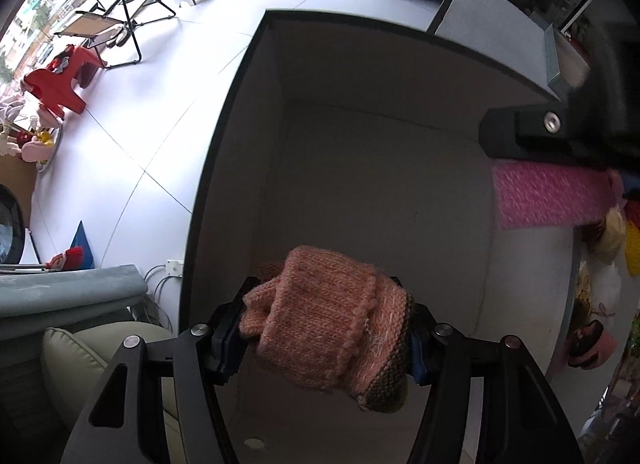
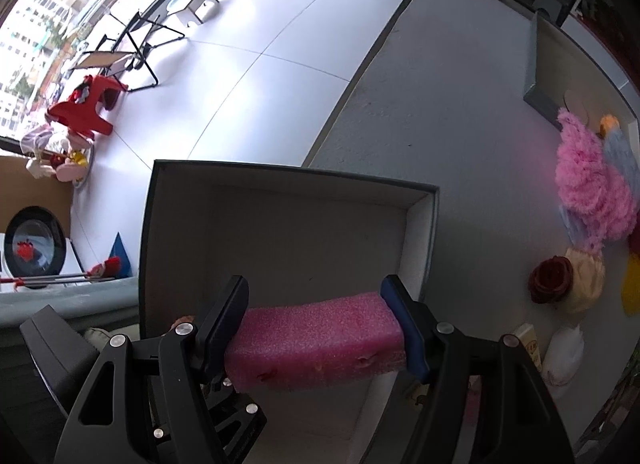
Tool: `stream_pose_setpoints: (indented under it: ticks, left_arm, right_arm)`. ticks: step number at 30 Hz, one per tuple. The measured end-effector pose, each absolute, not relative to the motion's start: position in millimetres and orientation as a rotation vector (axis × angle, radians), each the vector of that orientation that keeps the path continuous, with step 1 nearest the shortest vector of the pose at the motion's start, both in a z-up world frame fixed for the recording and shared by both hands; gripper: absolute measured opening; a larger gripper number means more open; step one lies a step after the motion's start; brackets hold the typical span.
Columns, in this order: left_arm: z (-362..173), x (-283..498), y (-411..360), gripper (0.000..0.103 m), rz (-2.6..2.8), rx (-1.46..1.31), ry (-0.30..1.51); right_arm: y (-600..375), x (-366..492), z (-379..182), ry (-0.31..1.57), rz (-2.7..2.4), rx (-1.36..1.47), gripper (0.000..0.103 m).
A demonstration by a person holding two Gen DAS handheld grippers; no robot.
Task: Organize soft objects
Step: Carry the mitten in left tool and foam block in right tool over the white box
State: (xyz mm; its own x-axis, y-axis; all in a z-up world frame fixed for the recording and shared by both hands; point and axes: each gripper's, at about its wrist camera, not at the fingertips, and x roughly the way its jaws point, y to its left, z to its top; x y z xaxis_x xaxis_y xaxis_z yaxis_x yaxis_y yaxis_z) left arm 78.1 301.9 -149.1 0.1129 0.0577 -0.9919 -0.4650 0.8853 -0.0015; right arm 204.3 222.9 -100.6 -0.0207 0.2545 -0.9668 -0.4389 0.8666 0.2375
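Left gripper (image 1: 326, 330) fingers clamp knitted sock (image 1: 328, 324); right gripper (image 2: 316, 328) fingers clamp pink foam block (image 2: 316, 342) over box (image 2: 280, 176).

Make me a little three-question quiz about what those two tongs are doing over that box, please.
1. True or false: the left tongs are shut on an orange knitted piece.
2. What do the right tongs hold? A) a dark red fabric rose B) a pink foam block C) a fluffy pink toy
3. Fill in: both held items hang over the open ___, whose floor looks bare.

Key: 1. True. 2. B, the pink foam block; the dark red fabric rose and fluffy pink toy lie on the table. 3. box.
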Motion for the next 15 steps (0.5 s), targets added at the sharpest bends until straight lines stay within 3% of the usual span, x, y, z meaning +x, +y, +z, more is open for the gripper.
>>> stream_pose_setpoints:
  ticks: [15]
  left_arm:
    - [-173.0, 68.3, 289.8, 0.063, 0.304, -0.397, 1.444]
  right_arm:
    - [238.4, 218.8, -136.1, 1.498, 0.494, -0.312, 0.072]
